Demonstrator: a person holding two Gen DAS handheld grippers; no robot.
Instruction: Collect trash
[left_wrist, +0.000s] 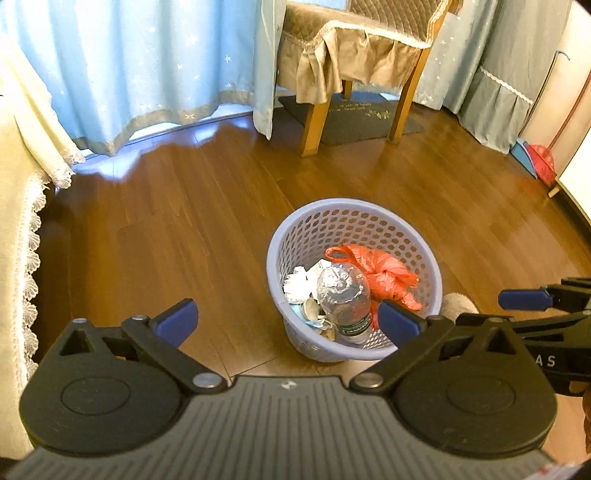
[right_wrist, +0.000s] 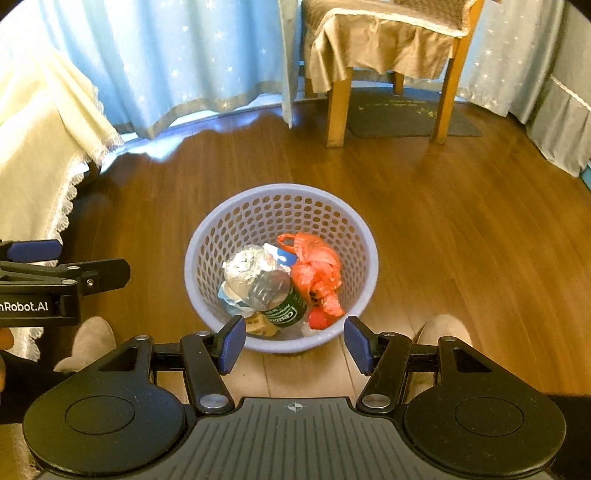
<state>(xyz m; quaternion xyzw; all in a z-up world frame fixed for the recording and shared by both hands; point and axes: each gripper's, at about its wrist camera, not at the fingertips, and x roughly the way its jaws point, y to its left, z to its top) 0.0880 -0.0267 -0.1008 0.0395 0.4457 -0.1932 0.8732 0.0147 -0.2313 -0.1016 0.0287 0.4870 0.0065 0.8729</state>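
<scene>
Both grippers' fingers apart, empty: left gripper (left_wrist: 288, 323) & right gripper (right_wrist: 294, 345) above basket (right_wrist: 207, 236) w/ bottle (right_wrist: 266, 288).

basket (right_wrist: 364, 240) mouth open from above, nothing over it; inside packed with bottle (right_wrist: 266, 286), red bag (right_wrist: 317, 273), paper scraps. floor (right_wrist: 461, 229) bare all round basket. chair (right_wrist: 388, 55) legs and mat (right_wrist: 406, 114) well behind. lace cloth (right_wrist: 40, 162) hangs close on left. two slippers (right_wrist: 92, 338) just beside basket's near side
</scene>
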